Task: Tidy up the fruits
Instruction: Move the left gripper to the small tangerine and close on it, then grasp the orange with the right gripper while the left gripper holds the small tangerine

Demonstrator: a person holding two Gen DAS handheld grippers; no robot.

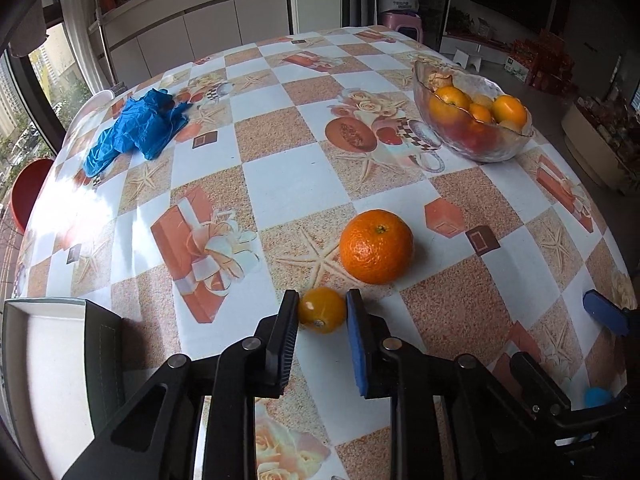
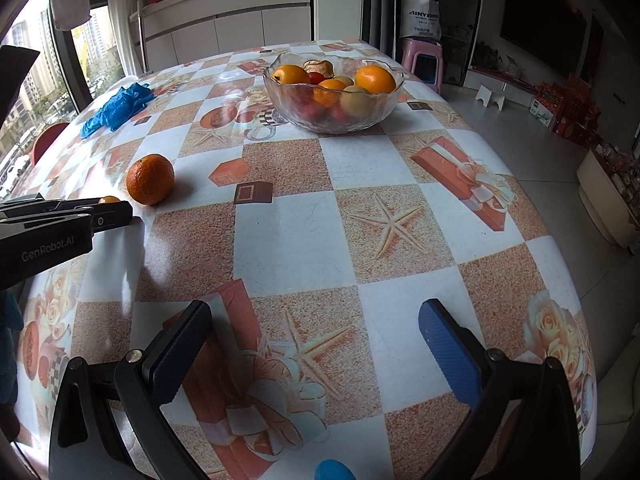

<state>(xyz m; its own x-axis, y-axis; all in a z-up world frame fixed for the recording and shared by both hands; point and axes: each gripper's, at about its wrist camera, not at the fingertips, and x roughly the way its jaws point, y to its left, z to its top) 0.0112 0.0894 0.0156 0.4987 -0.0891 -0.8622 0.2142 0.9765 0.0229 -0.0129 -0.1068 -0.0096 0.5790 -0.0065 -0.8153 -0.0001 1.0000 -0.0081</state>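
Between left tongs (image 1: pixel 322 312), clamped at its sides: small orange fruit (image 1: pixel 322 310), light, firm, smooth-skinned, liable to roll; right tongs (image 2: pixel 316 348) gaped empty.

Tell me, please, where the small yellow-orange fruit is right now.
In the left wrist view the small yellow-orange fruit sits low at centre, pinched in the left gripper, just in front of the large orange.

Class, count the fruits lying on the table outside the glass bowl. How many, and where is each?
2. A small orange fruit sits clamped between the left tongs; a large orange lies just beyond it, toward the glass bowl. None seems hidden.
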